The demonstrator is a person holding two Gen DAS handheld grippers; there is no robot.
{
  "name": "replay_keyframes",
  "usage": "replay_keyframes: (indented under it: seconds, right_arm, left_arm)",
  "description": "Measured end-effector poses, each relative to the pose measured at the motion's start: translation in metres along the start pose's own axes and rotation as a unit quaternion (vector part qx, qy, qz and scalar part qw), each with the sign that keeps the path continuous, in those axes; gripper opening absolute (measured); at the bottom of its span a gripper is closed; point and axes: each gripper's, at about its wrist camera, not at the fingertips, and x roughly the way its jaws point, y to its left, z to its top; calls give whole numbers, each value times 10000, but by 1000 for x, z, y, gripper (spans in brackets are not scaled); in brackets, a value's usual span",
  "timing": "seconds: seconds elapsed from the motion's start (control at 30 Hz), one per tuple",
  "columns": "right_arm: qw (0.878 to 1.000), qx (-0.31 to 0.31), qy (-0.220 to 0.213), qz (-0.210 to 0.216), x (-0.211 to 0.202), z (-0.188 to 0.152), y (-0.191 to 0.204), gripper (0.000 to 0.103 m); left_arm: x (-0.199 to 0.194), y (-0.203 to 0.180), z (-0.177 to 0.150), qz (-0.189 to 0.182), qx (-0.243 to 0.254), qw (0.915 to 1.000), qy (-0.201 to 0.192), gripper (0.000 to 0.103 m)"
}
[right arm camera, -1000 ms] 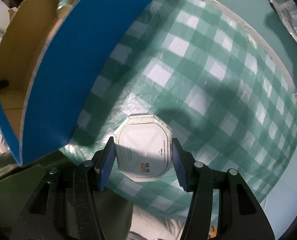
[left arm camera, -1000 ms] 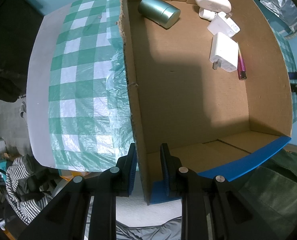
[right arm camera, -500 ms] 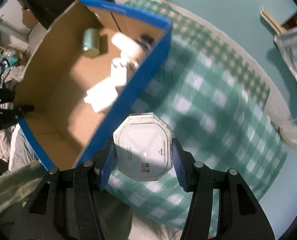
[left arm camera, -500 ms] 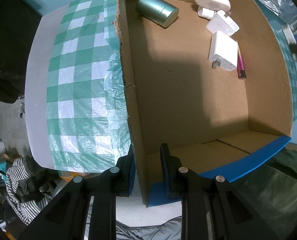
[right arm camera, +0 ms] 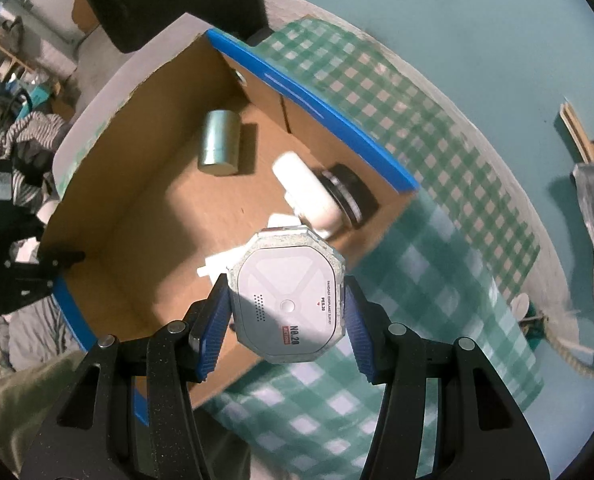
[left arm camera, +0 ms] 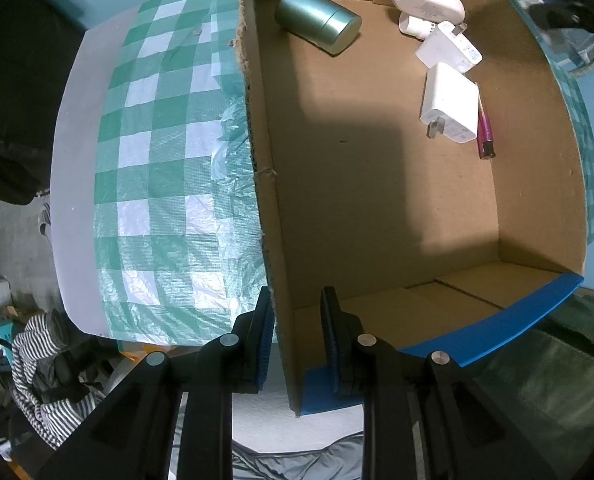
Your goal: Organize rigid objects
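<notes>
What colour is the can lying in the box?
The can is a shiny grey-green. The left wrist view shows it best.

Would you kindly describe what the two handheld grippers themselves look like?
Both the left gripper and right gripper are matte black frames with triangular cut-outs and round silver pins. Their fingers carry ribbed blue pads. No cables or sleeves show.
</notes>
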Motion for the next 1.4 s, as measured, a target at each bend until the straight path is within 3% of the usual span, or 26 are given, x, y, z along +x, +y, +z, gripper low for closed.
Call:
replay_keyframes:
  seconds: [0.47, 0.6, 0.77, 1.0, 1.27, 1.4]
  right_arm:
    - [9991, -115, 385, -111, 43, 16, 17, 54]
    - [9996, -10, 265, -136, 38, 16, 15, 56]
    - [9995, 319, 76, -22, 28, 12, 9, 67]
    - [9979, 615, -221, 11, 3, -1, 5, 68]
    - [9902, 1092, -865, -76, -48, -18, -4, 70]
    - [9837, 1340, -1182, -225, -74, -29, -9, 70]
  left_arm:
    - [1, 0, 3, 36, 10, 10000, 20, 23]
    - [0, 2, 5, 46, -29, 10000, 9, 23]
    - [-3, 3, 6, 52, -74, 10000, -22, 23]
    - [-13, 0, 12, 174, -130, 9997, -125, 23]
    - [-47, -5, 23, 436, -308, 9968, -593, 38]
    - [-71, -7, 30, 517, -423, 9937, -897, 51]
